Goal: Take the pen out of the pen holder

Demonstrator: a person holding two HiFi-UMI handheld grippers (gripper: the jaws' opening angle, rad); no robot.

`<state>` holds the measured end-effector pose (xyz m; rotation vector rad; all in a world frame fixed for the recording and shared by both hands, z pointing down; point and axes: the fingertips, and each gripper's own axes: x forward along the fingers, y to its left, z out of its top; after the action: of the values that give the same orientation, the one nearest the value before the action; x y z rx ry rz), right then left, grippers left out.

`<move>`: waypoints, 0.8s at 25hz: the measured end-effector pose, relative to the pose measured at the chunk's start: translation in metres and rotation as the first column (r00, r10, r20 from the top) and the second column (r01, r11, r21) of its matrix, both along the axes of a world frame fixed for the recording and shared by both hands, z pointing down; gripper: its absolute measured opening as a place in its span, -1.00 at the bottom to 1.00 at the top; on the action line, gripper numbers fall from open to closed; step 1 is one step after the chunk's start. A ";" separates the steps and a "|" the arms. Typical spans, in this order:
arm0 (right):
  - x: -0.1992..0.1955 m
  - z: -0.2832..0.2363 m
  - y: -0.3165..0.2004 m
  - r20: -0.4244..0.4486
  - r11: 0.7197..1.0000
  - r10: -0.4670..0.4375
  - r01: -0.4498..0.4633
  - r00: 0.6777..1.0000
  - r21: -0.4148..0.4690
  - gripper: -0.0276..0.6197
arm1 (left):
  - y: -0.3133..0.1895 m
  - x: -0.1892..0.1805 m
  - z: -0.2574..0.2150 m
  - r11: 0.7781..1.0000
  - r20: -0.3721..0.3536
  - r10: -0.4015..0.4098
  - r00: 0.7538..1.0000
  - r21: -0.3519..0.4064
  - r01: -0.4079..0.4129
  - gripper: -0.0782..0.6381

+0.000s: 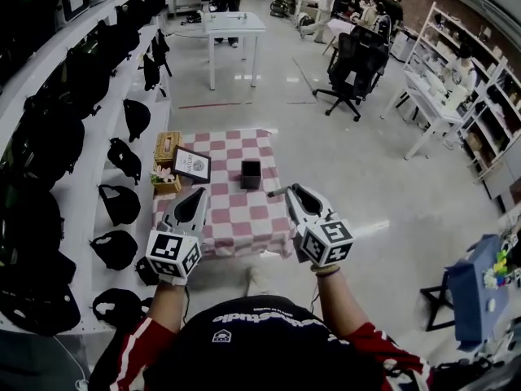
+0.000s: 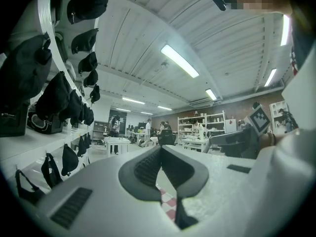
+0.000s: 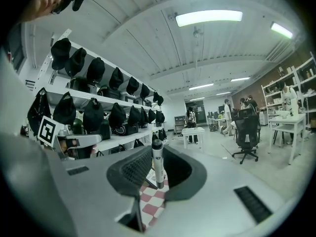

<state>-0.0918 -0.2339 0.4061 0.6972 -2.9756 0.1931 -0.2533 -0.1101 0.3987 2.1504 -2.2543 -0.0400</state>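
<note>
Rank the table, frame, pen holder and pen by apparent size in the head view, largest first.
1. table
2. frame
3. pen holder
4. pen, only its end showing past the right claw

The tablecloth (image 1: 238, 218) is checked pink and white, the pen holder (image 1: 251, 174) black, the pen (image 3: 157, 166) grey with a dark cap.
</note>
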 end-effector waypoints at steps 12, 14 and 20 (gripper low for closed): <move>0.000 -0.001 0.008 -0.009 1.000 -0.025 0.025 1.000 0.012 -0.70 | 0.005 0.008 -0.001 1.000 0.001 0.000 1.000 0.010 0.000 -0.77; 0.001 -0.001 0.009 -0.008 1.000 -0.027 0.028 1.000 0.014 -0.70 | 0.005 0.009 -0.001 1.000 0.002 0.001 1.000 0.009 -0.001 -0.77; 0.002 0.000 0.010 -0.010 1.000 -0.026 0.026 1.000 0.014 -0.70 | 0.004 0.011 0.000 1.000 0.000 0.009 1.000 0.009 -0.009 -0.77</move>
<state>-0.0898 -0.2239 0.4060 0.6587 -2.9781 0.1668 -0.2421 -0.1062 0.3983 2.1649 -2.2485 -0.0500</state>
